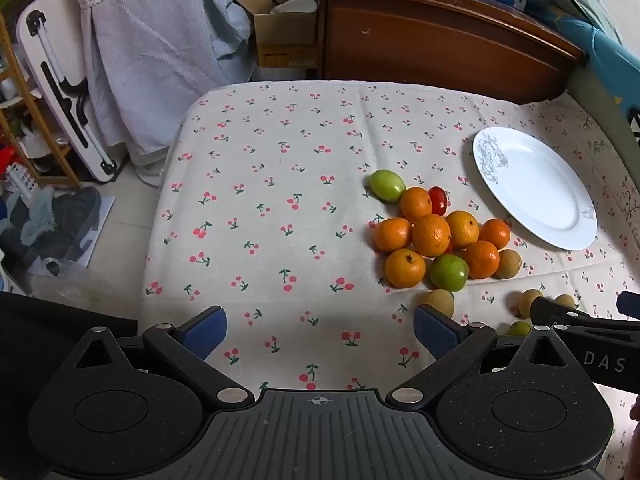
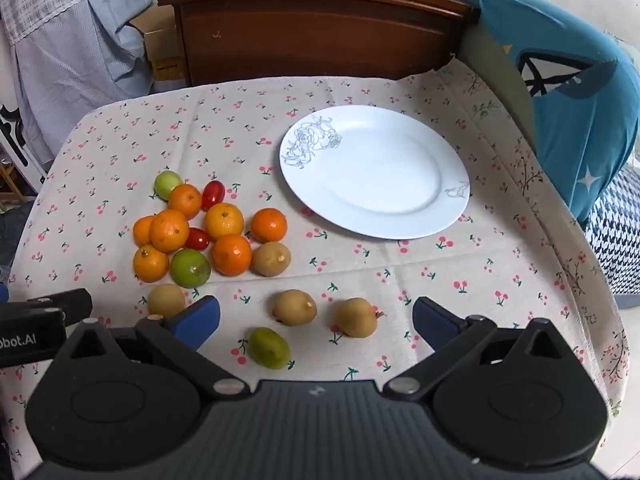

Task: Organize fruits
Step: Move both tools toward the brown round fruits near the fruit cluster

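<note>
Fruit sorting: round white china plate [image 2: 374, 172] bare, both tools wide, holding nothing.
Right tool [image 2: 316, 320]: straddle tan round fruit [image 2: 294, 307] at twelve o'clock; close gently.

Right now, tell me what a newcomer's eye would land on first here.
First, the cluster of oranges with green and red fruit mixed in, left of centre on the cherry-print cloth. Next, the white plate, with nothing on it, to their right and farther back. A few brownish fruits lie loose nearest the open right gripper.
</note>
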{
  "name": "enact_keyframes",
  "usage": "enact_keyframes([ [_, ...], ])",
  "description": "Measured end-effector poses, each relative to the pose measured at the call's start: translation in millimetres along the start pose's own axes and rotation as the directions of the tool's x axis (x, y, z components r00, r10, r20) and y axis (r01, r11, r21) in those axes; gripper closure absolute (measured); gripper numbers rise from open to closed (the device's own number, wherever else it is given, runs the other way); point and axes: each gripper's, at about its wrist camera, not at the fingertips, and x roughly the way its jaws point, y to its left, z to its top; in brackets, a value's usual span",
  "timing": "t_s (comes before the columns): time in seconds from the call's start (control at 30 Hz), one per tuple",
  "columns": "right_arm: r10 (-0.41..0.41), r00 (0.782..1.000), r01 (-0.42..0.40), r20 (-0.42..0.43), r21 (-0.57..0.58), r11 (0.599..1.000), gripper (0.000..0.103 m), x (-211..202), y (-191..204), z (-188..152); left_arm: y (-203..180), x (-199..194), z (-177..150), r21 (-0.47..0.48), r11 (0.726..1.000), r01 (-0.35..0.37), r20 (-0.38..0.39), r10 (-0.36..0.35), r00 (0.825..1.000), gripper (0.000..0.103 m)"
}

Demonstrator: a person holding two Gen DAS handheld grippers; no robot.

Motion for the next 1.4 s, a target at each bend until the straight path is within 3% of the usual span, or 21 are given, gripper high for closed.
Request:
enact_keyframes([
  [0.37, 0.002, 1.0, -0.003, -0.005, -0.024, 1.0, 0.003, 3.2, 0.4, 1.4, 1.9, 1.6, -0.9, 0.0, 1.0, -0.004, 0.005, 0.004, 1.0, 0.003],
  [1.0, 0.027, 0.999, -0.028, 0.018, 0.045, 0.999, 0.004, 1.9, -11.9, -2.9, 0.8, 1.8, -4.1, 0.017, 1.0, 0.011, 0.015, -0.011, 1.0, 0.003],
  [1.27, 0.04, 0.998, -0.044, 0.048, 0.095, 0.995, 0.014, 0.8, -34.5, -7.0, -2.9, 3.4, -8.4, 0.047, 0.999, 0.027, 0.011, -0.028, 1.0, 0.003],
  [1.4, 0.036, 0.996, -0.045, 0.077, 0.125, 0.991, 0.017, -3.7, -51.1, -10.2, -5.6, 2.4, -10.8, 0.055, 0.995, 0.079, 0.016, -0.08, 0.997, 0.003],
])
